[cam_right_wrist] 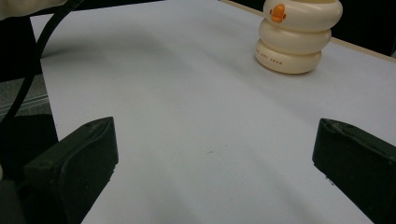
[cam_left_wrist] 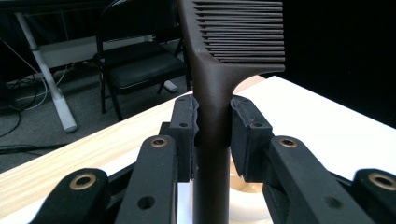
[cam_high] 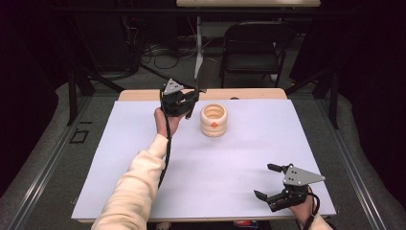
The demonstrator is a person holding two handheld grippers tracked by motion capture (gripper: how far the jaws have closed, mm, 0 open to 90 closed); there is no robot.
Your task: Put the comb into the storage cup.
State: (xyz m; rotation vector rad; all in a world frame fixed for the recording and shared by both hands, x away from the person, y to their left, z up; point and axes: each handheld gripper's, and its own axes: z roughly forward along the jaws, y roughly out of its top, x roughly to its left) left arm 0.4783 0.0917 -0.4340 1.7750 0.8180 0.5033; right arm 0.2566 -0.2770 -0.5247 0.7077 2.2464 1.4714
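Right, over on the far side of the table the left gripper [cam_high: 189,100] is up off the white sheet [cam_high: 143,158], and its jaws are clamped on the handle of a dark comb [cam_left_wrist: 212,93]. From the left gripper view the grip is plain: the two black pads [cam_left_wrist: 184,126] press the handle from either side, the comb stands upright between them, and its row of teeth juts out to the right above the jaws. In the high view the comb [cam_high: 205,76] rises as a thin dark blade above the gripper, though against the dark background there its outline is hard to make out, so I would not swear to its exact tilt. Just beside that gripper, to its right, sits the cream ribbed cup [cam_high: 213,120] with an orange mark on its side, open mouth up, standing on the white sheet near the far edge. Down at the near right corner the right gripper [cam_high: 268,181] is low over the sheet, jaws spread wide apart with nothing between them. Its own view looks across bare white sheet toward the cup [cam_right_wrist: 295,39], well apart. A cream sleeve [cam_high: 134,191] leads up to the left hand [cam_high: 167,120], and a folding chair [cam_high: 253,48] stands beyond the table.
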